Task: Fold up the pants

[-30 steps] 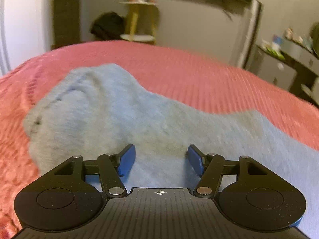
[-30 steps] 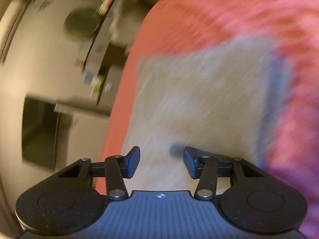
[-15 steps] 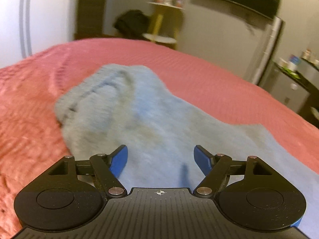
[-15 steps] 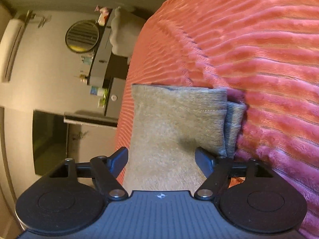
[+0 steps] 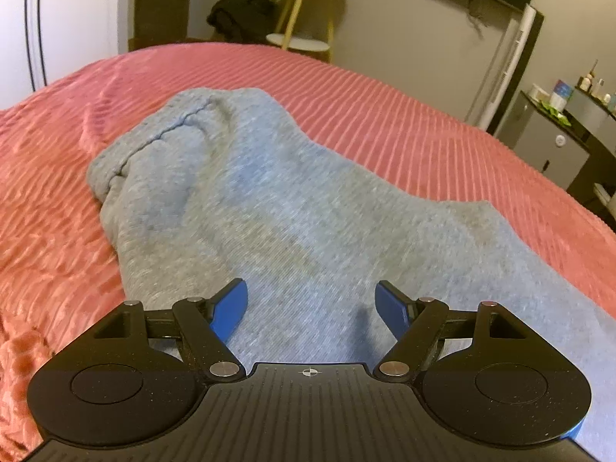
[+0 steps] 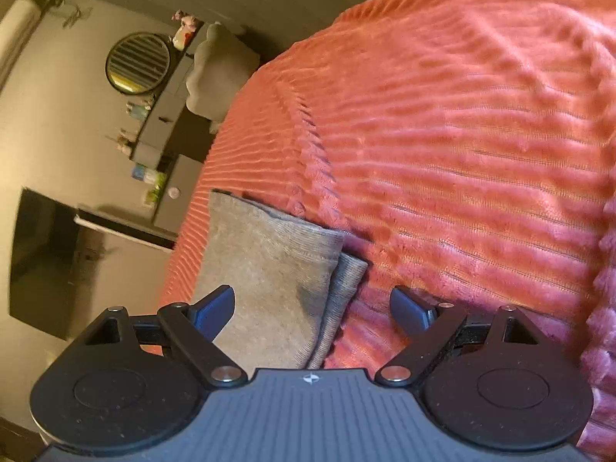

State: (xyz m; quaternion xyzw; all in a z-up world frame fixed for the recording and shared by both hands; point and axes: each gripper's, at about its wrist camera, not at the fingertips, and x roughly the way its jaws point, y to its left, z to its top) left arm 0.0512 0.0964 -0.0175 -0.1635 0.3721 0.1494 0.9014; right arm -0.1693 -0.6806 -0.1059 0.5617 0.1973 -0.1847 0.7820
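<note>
Pants [image 5: 292,208] lie flat on the bed, directly under and ahead of both my claws. My left claw [image 5: 311,302] is spread wide, its blue pads [image 5: 231,308] apart with nothing between them, hanging just above the grey-blue fabric; whether the fingertips brush the cloth I cannot tell. Beyond it the pants run away from me, narrowing and bunching into a rumpled end with a visible seam [image 5: 169,131] at the far left. To the right the fabric widens and runs out of the picture near my claw's right side.

My right claw [image 6: 312,304] is also spread, gripping nothing. Its left fingertip sits over the pants [image 6: 265,269], and its right fingertip is over bare bedspread. Between them lies the ribbed cuff end of the legs, one layer stacked on the other, with the lower cuff [image 6: 346,281] peeking out at the right edge.

Around the pants stretches the coral ribbed bedspread [image 5: 404,123], wrinkled at the left. Past the bed stand a small yellow-legged side table [image 5: 304,11] and a dark heap [image 5: 238,11] beside it, a grey cabinet [image 5: 554,142] at the right with small bottles on top, and a round mirror [image 6: 138,62] on the wall in the right wrist view.
</note>
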